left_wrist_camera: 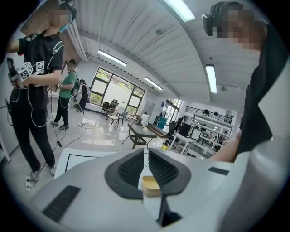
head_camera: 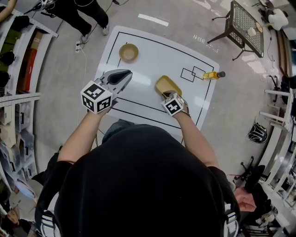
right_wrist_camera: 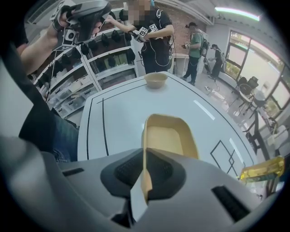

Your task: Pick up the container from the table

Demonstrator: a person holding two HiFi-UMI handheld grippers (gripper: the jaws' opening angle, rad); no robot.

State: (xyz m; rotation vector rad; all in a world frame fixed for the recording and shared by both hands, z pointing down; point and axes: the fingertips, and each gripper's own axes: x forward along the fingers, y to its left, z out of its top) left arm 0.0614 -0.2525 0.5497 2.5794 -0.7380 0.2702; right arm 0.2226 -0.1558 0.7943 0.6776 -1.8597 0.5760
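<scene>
The tan container [head_camera: 167,85] sits near the middle of the white desk [head_camera: 157,58], its near wall caught between the jaws of the right claw [head_camera: 166,95], which points steeply down and pinches that thin wall edge-on. The rest of the container lies open and bare beyond the jaws. The left claw [head_camera: 126,74] hangs above the desk's left part, well apart from the container, its jaws drawn nearly together with nothing gripped. Nothing stands close around the container. A round bowl [head_camera: 128,52] rests toward the far left corner, and a yellow bottle [head_camera: 212,75] lies on its side near the right edge, just beyond two black outlined squares [head_camera: 193,72]. A dark mesh table [head_camera: 245,23] stands on the floor past the desk, and another person [head_camera: 88,14] stands off the desk's far left corner.
</scene>
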